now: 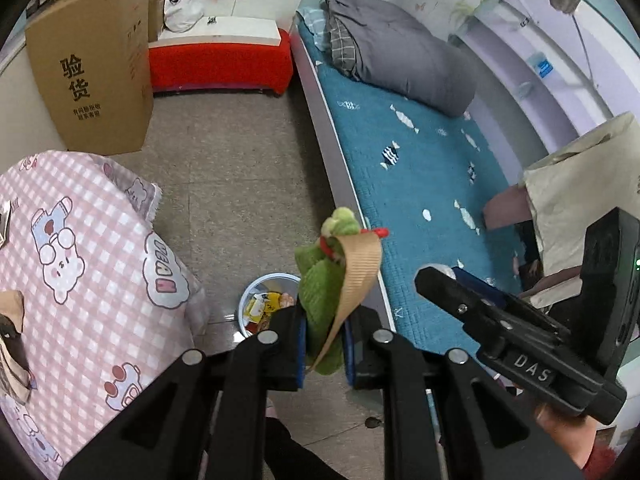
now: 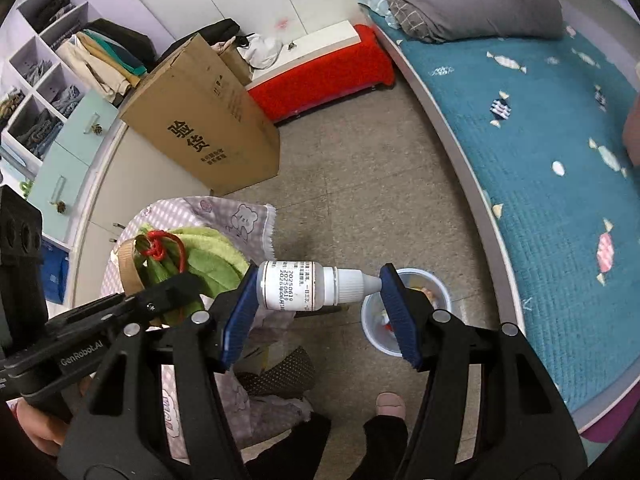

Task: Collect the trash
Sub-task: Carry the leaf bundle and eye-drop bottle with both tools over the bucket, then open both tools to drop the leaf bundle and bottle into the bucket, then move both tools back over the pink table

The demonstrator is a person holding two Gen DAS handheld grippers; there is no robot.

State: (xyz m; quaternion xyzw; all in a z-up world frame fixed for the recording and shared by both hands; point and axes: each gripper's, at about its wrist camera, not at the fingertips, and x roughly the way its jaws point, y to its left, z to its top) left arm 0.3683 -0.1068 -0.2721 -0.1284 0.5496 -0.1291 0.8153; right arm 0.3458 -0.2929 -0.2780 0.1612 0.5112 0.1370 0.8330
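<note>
**Both hands loaded, bin not yet reached**

The left hand-held gripper (image 1: 323, 340) is clamped on a green plush item (image 1: 320, 280); the right hand-held gripper (image 2: 316, 312) pinches a small dropper bottle (image 2: 308, 286) lengthwise. Neither is dropped yet. Below on the floor, the trash bin (image 2: 440, 284) already holds wrappers, partly hidden.

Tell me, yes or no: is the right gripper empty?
No. The right gripper is shut on a small white dropper bottle, held sideways above the bin.
</note>
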